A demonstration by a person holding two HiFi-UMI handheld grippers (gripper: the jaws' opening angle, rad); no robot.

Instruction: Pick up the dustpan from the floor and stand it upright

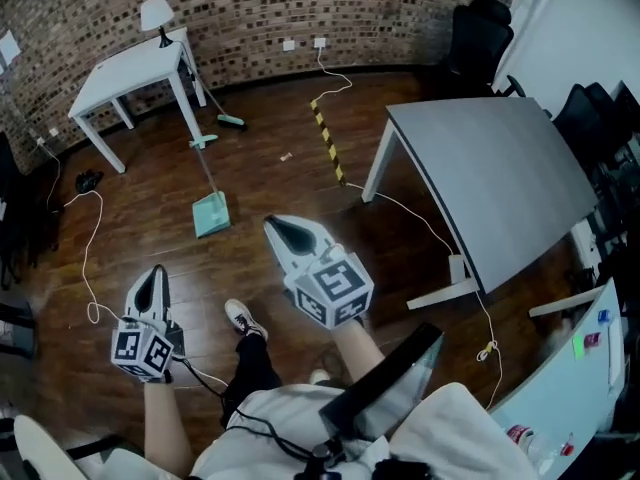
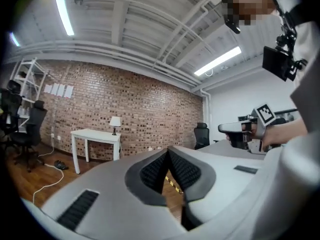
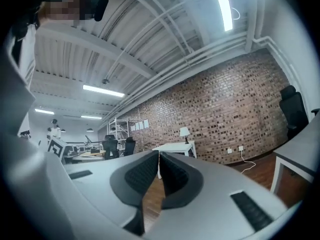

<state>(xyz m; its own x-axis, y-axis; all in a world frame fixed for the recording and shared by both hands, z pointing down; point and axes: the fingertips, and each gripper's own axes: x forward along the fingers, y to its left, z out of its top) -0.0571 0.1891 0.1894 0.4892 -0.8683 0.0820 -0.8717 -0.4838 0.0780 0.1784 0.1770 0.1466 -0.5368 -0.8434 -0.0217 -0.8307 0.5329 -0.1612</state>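
Note:
The teal dustpan (image 1: pixel 211 213) lies flat on the wooden floor, its long handle (image 1: pixel 204 160) running away toward the white table. My left gripper (image 1: pixel 152 286) hangs low at the left, well short of the pan, jaws together and empty. My right gripper (image 1: pixel 283 230) is raised just right of the pan, pointing up the picture, jaws also together with nothing in them. In the left gripper view the left gripper (image 2: pixel 167 151) points level at the brick wall; in the right gripper view the right gripper (image 3: pixel 158 154) does the same. Neither gripper view shows the dustpan.
A white table (image 1: pixel 130 68) with a lamp (image 1: pixel 155 13) stands by the brick wall, a green brush (image 1: pixel 230 121) beside its leg. A large grey table (image 1: pixel 500 178) fills the right. A yellow-black strip (image 1: pixel 327 140) and white cables (image 1: pixel 90 258) cross the floor. Black chairs (image 1: pixel 480 33) stand at the back.

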